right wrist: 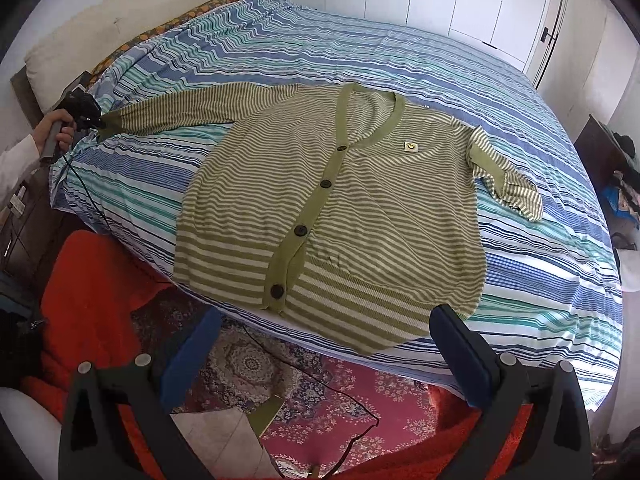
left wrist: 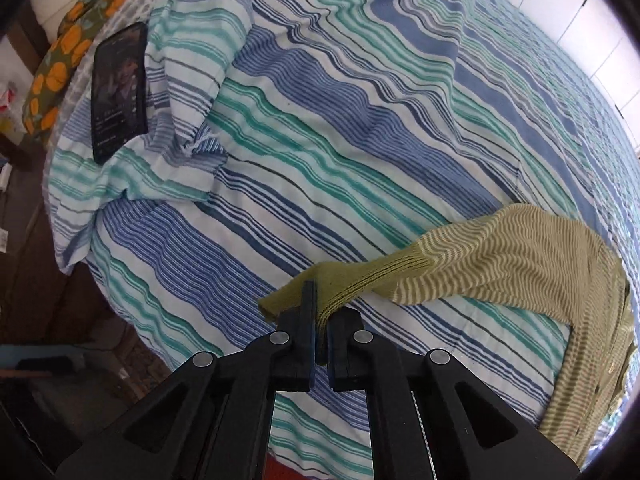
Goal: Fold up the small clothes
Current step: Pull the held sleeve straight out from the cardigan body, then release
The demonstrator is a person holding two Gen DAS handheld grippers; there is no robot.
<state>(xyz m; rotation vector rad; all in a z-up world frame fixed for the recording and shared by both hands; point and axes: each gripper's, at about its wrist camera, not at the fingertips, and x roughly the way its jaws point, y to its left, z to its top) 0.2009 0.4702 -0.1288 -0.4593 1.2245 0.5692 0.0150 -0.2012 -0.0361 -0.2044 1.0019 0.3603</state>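
— Where's the cardigan [right wrist: 328,208]?

— Flat on the bed [right wrist: 540,280], front up, buttoned, hem toward the near edge, collar away.

— Left tongs [left wrist: 319,316]?

— Pinched tight on the sleeve cuff [left wrist: 320,284], off the bed's left side. Sleeve [right wrist: 176,112] drawn out straight sideways, crosswise to the button line.

— Right tongs [right wrist: 324,344]?

— Spread wide, holding nothing, hanging just short of the hem, between the bottom button and the right corner.

— So which way for the fold?

— Probably inward, toward the right: cuff to travel along the sleeve's own length, across the chest. Left side nearer by far. Other sleeve [right wrist: 500,176] crumpled at the far right, untouched.
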